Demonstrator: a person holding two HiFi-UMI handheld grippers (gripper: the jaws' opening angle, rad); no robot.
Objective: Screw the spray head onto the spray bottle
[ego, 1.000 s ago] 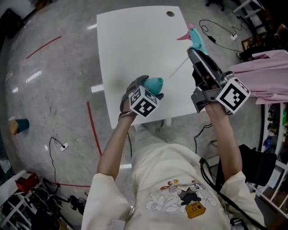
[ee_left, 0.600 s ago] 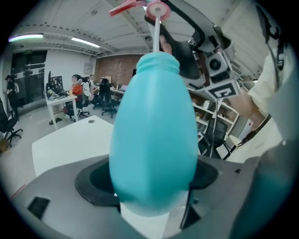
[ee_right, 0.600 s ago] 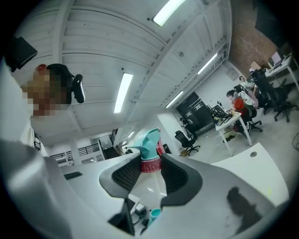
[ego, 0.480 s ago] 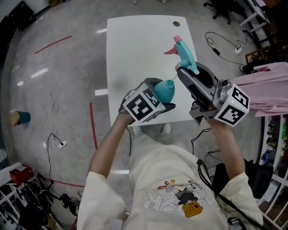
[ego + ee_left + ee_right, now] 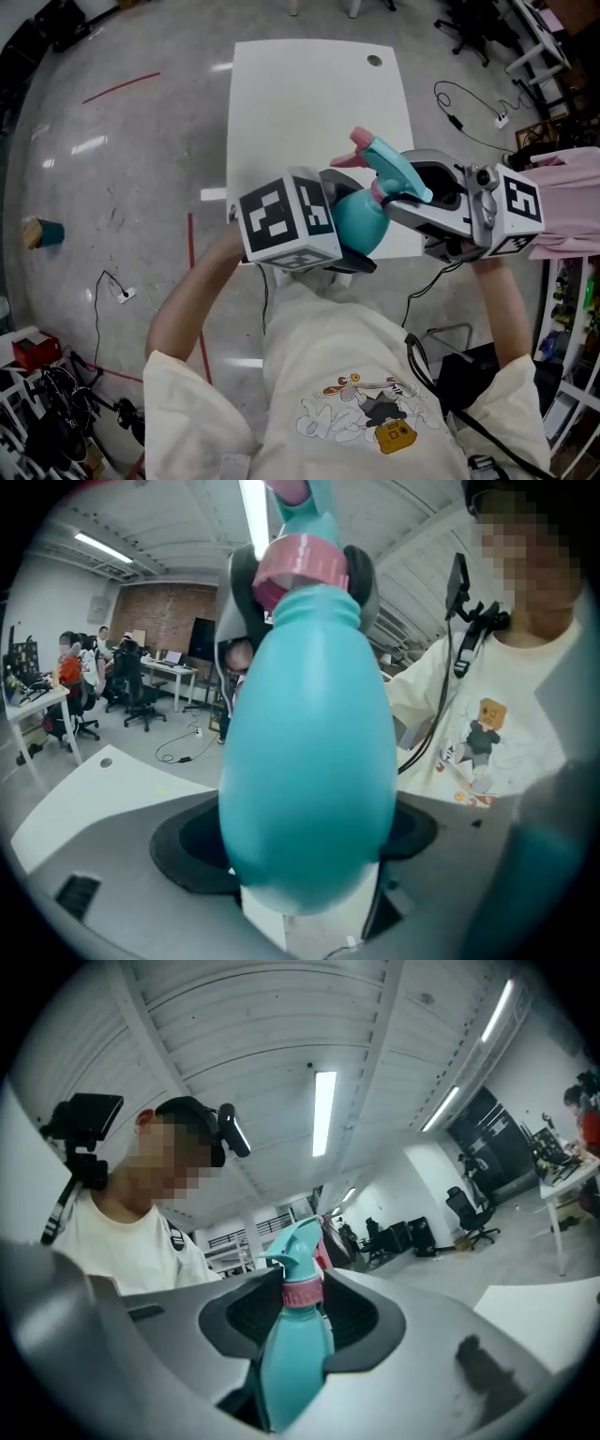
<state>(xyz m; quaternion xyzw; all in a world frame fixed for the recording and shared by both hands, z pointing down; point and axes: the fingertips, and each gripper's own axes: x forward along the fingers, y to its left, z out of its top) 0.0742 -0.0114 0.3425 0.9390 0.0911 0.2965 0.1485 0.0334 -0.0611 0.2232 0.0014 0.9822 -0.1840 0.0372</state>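
A teal egg-shaped spray bottle [image 5: 359,223] hangs in the air above the near edge of the white table [image 5: 300,103]. My left gripper [image 5: 354,242] is shut on its body, which fills the left gripper view [image 5: 305,761]. The teal spray head [image 5: 392,167] with its pink trigger sits on the bottle's neck, and my right gripper [image 5: 403,189] is shut on it from the right. In the left gripper view its pink collar [image 5: 300,562] rests at the bottle's mouth between the right gripper's dark pads [image 5: 361,574]. The right gripper view shows the head [image 5: 295,1241] and collar [image 5: 302,1294] between the jaws.
The table has a small round hole [image 5: 375,61] at its far right corner. Red tape lines [image 5: 192,272] and cables [image 5: 469,103] lie on the grey floor. A pink cloth [image 5: 562,197] hangs at the right, shelving stands behind it.
Both grippers have risen toward the camera and come together. The bottle has left the table, and the spray head has moved from apart at the right onto the bottle's neck.
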